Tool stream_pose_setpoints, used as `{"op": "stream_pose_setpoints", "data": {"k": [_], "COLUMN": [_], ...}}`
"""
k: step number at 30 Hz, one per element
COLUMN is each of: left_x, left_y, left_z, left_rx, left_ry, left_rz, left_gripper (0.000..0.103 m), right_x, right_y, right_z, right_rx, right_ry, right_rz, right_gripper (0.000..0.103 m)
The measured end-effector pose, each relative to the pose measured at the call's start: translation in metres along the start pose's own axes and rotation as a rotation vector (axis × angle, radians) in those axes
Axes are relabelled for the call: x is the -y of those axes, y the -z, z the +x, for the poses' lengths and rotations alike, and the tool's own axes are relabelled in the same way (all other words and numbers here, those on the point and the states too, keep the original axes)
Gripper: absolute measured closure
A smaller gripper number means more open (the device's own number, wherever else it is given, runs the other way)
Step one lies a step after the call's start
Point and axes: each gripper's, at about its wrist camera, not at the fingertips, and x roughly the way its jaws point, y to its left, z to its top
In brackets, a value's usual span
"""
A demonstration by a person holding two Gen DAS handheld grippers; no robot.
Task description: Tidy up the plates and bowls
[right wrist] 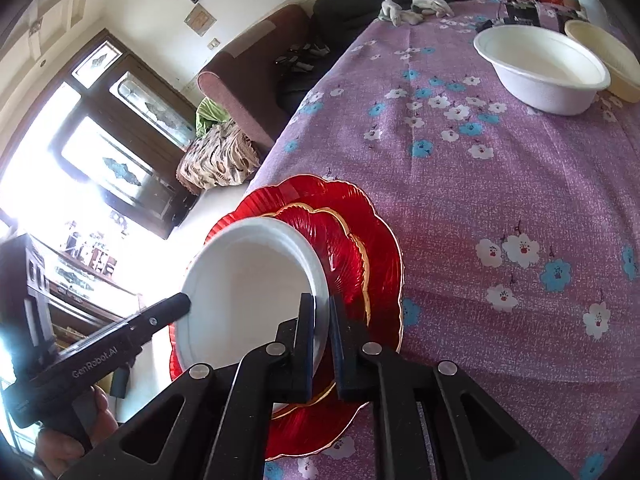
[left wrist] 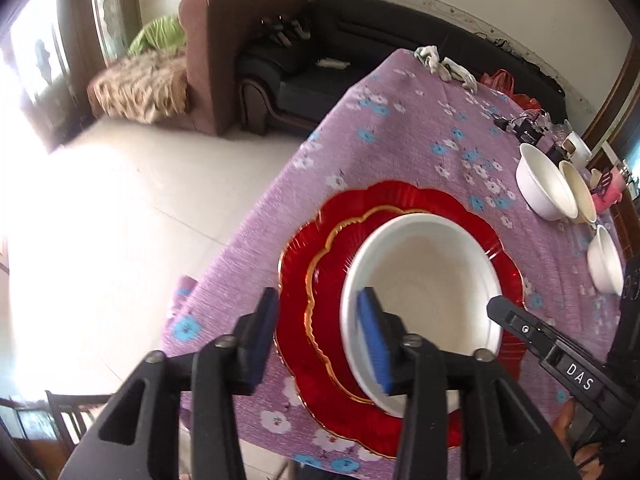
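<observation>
A large white bowl (left wrist: 424, 300) sits on a small red gold-rimmed plate (left wrist: 324, 280), which lies on a big red scalloped plate (left wrist: 404, 200) near the table's corner. My left gripper (left wrist: 320, 336) is open, its right blue pad (left wrist: 374, 340) inside the bowl's near rim and its left pad outside. In the right wrist view my right gripper (right wrist: 322, 344) is shut on the white bowl's (right wrist: 252, 296) rim, above the red plates (right wrist: 360, 248). The left gripper's finger (right wrist: 160, 312) touches the bowl's far rim.
The table has a purple flowered cloth (left wrist: 420, 140). A white bowl (right wrist: 544, 72) and a cream bowl (right wrist: 612, 56) stand at the far right, with a small white bowl (left wrist: 606, 264) nearer. White gloves (right wrist: 412, 10) and clutter lie at the far end. Sofas stand beyond.
</observation>
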Motion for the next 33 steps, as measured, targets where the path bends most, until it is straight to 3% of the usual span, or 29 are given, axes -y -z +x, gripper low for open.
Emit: {"op": "stream_pose_setpoints", "data": {"k": [4, 8, 13, 19, 33], "left_x": [0.004, 0.005, 0.001, -0.006, 0.103], "left_y": [0.0, -0.002, -0.005, -0.008, 0.01], "left_z": [-0.006, -0.012, -0.018, -0.04, -0.055], "left_rx": [0.032, 0.07, 0.081, 0.151, 0.238], "left_ry": [-0.034, -0.09, -0.094, -0.107, 0.012], "left_rz": [0.034, 0.048, 0.042, 0.016, 0.238], "left_gripper": [0.051, 0.05, 0.05, 0.05, 0.028], "right_x": [-0.004, -0.006, -0.003, 0.008, 0.051], "right_y": [-0.001, -0.005, -0.006, -0.012, -0.007], "right_z": [-0.006, -0.015, -0.015, -0.034, -0.063], "right_rx": [0.04, 0.07, 0.066, 0.128, 0.179], "right_ry": [0.036, 0.047, 0.037, 0.028, 0.059], "right_rz": [-0.044, -0.076, -0.067, -0.042, 0.025], "right_gripper": [0.091, 0.086, 0.086, 0.086, 0.086]}}
